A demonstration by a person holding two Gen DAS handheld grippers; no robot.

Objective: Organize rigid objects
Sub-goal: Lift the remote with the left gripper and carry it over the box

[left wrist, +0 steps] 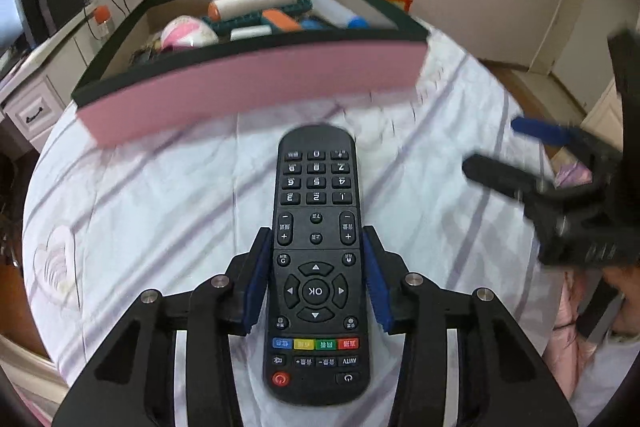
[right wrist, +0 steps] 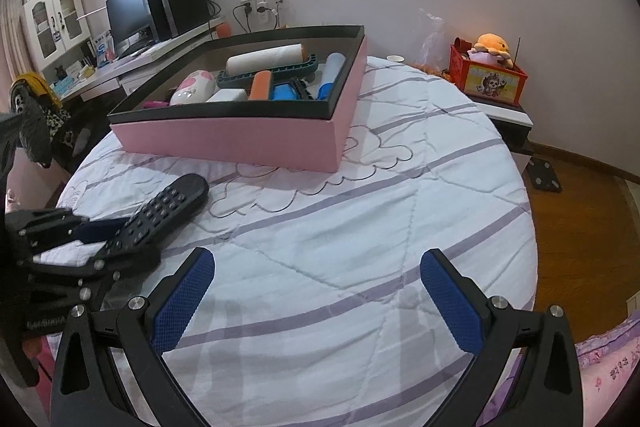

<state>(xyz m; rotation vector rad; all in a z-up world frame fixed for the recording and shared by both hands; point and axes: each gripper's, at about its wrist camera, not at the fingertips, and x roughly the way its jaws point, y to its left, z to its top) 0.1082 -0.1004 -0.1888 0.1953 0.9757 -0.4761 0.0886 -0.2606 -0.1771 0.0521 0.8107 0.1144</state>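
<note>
A black remote control lies lengthwise between the blue pads of my left gripper, which is shut on its sides near the middle. The remote's number end points toward the pink box. In the right wrist view the remote sits tilted over the quilt at the left, held by the left gripper. My right gripper hangs open over the bed with nothing between its fingers. It also shows at the right edge of the left wrist view as the right gripper.
The pink box has a black rim and holds a lint roller, a pink-and-white toy and several other items. A red box with a plush toy stands on a nightstand. A desk with a monitor is at the left, and wooden floor at the right.
</note>
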